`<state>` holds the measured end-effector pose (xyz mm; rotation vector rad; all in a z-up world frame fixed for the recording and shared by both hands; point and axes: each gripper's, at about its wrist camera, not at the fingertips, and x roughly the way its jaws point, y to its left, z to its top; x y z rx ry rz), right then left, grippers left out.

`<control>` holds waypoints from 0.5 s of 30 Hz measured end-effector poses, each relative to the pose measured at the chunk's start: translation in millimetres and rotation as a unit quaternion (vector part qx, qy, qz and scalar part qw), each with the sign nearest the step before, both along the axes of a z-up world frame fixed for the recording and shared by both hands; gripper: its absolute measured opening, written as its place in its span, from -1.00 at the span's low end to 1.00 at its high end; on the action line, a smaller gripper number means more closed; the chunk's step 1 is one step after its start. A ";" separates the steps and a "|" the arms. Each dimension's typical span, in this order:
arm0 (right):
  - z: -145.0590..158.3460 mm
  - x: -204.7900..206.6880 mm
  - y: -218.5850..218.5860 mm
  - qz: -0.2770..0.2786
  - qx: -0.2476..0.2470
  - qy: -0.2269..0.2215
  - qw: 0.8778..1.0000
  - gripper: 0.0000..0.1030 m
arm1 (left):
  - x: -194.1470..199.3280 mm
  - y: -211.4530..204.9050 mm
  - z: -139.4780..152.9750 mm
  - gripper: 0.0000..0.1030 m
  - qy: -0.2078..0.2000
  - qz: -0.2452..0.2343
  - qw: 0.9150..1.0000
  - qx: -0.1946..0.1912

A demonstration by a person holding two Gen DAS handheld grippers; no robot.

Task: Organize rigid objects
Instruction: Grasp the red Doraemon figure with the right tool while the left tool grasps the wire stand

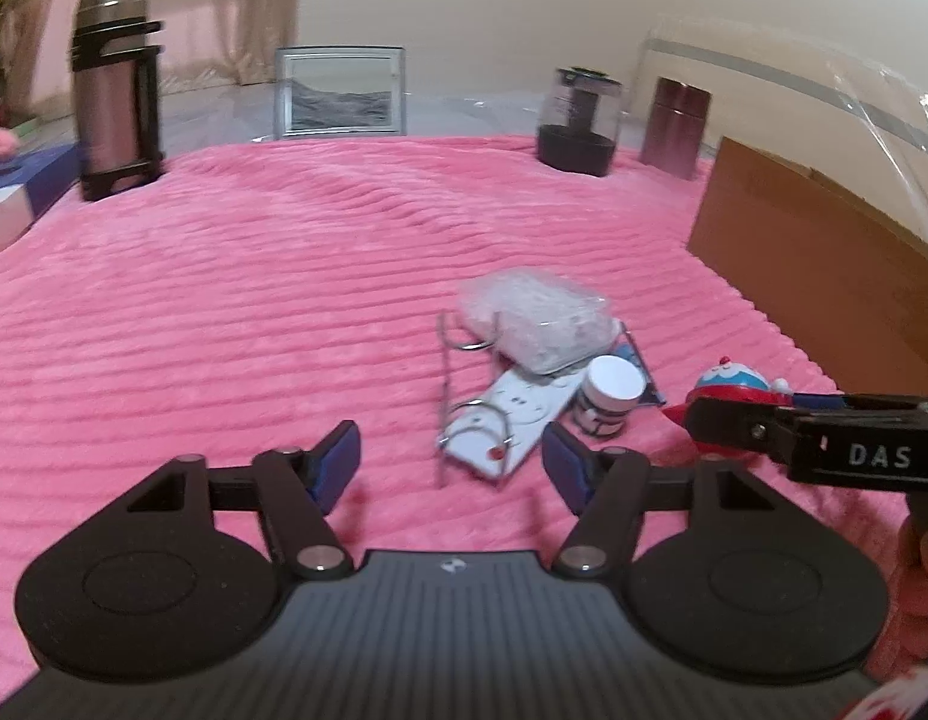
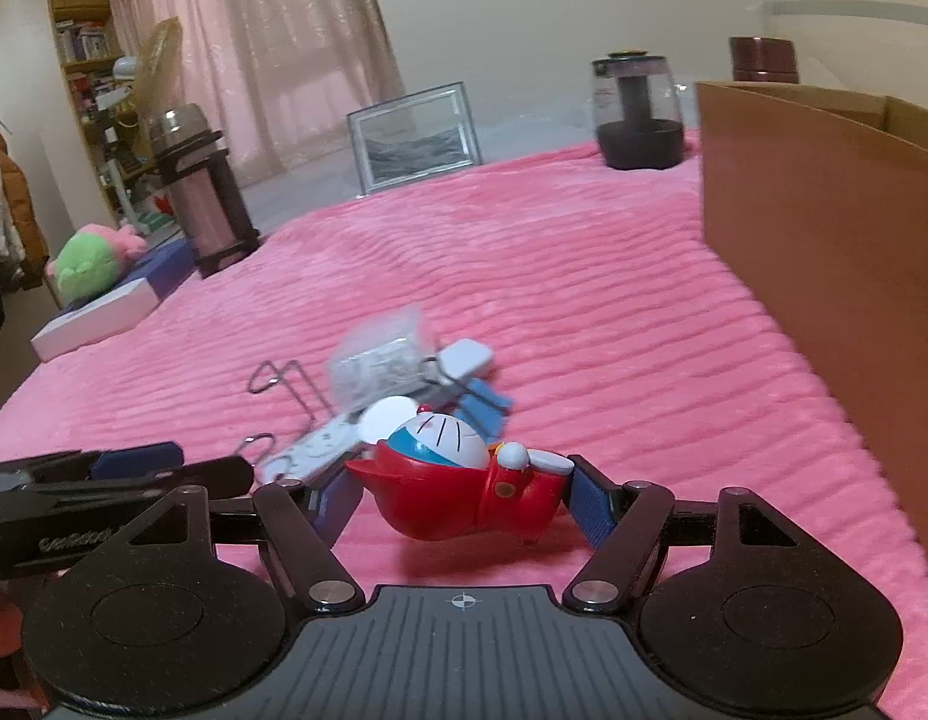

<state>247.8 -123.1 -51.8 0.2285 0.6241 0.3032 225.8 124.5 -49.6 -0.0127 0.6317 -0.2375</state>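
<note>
A red and blue cat-robot toy (image 2: 458, 480) lies on its side between the blue pads of my right gripper (image 2: 464, 498), which is shut on it just above the pink blanket (image 2: 584, 276). In the left wrist view the same toy (image 1: 731, 381) shows behind the right gripper's finger (image 1: 734, 426). My left gripper (image 1: 449, 456) stands open over the blanket with nothing between its pads. Just ahead of it lies a pile: a wire rack (image 1: 449, 360), a white patterned strip (image 1: 524, 414), a small white figure (image 1: 611, 396) and a clear plastic bag (image 1: 536, 318).
An open cardboard box (image 2: 824, 210) stands at the right. Along the far edge are a steel thermos (image 1: 116, 90), a picture frame (image 1: 341, 90), a glass kettle (image 1: 578, 120) and a maroon canister (image 1: 674, 120). A plush toy (image 2: 86, 264) lies on boxes at the left.
</note>
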 end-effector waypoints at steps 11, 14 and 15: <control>0.1 -2.4 -9.2 0.000 -0.003 0.000 1.000 0.33 | 12.9 -3.2 -8.7 -0.55 0.018 -0.005 1.000 0.015; 1.8 -4.2 -9.7 0.002 -0.004 -0.002 1.000 0.33 | 2.5 -2.0 -6.5 -0.56 0.017 0.007 0.999 0.036; 2.6 -5.6 -9.9 0.002 -0.005 -0.003 1.000 0.33 | -3.0 -1.1 -5.4 -0.56 0.017 0.011 0.999 0.047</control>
